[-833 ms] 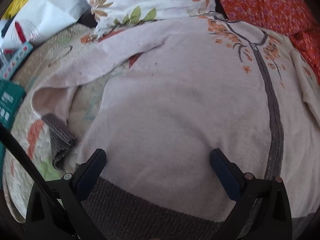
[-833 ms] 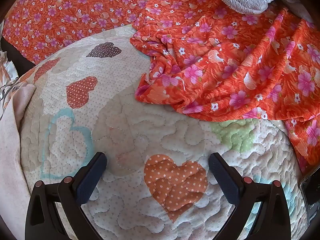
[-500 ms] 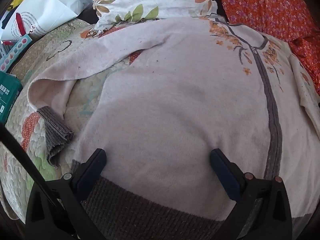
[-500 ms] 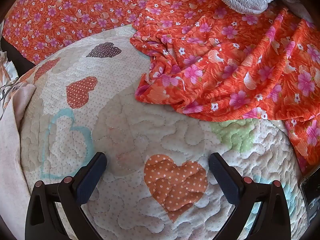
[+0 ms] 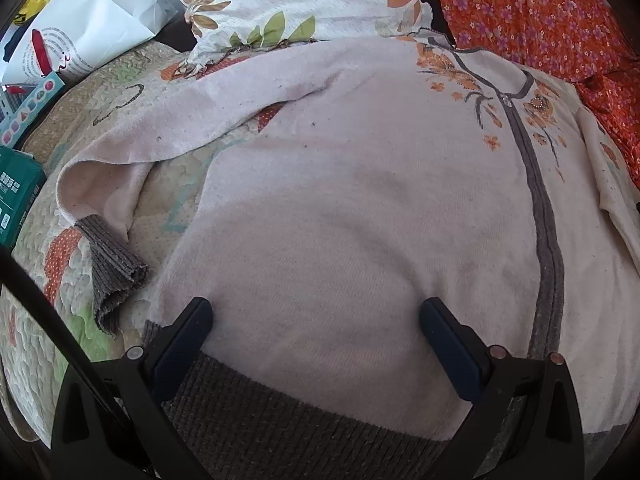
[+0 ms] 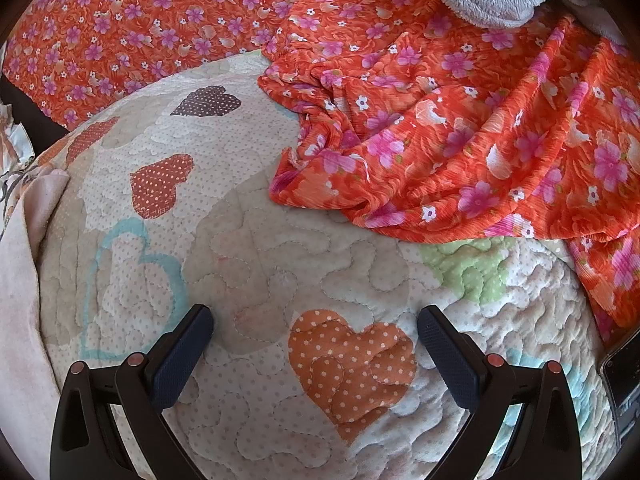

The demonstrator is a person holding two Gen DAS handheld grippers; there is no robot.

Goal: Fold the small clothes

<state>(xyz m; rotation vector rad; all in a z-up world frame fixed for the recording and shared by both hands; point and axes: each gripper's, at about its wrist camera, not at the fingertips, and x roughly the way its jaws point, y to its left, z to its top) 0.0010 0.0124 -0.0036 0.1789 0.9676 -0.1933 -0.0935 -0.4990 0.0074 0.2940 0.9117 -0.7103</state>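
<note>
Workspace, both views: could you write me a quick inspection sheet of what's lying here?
Surface: cream quilted bedspread with heart patches.
Job's things: pale pink knit cardigan with grey zip band spread flat, one sleeve bent, grey cuff curled.
Clutter: orange floral cloth, white paper bag, green box.
Grippers: left tool open above hem; right tool open over quilt.
Cables: black cord.
Surroundings: floral pillow.

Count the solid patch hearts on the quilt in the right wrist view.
4, all on the quilt: an orange heart by the right tool, a red heart left of centre, a brown heart above, and a faded red one far left. The orange cloth may hide more.
</note>
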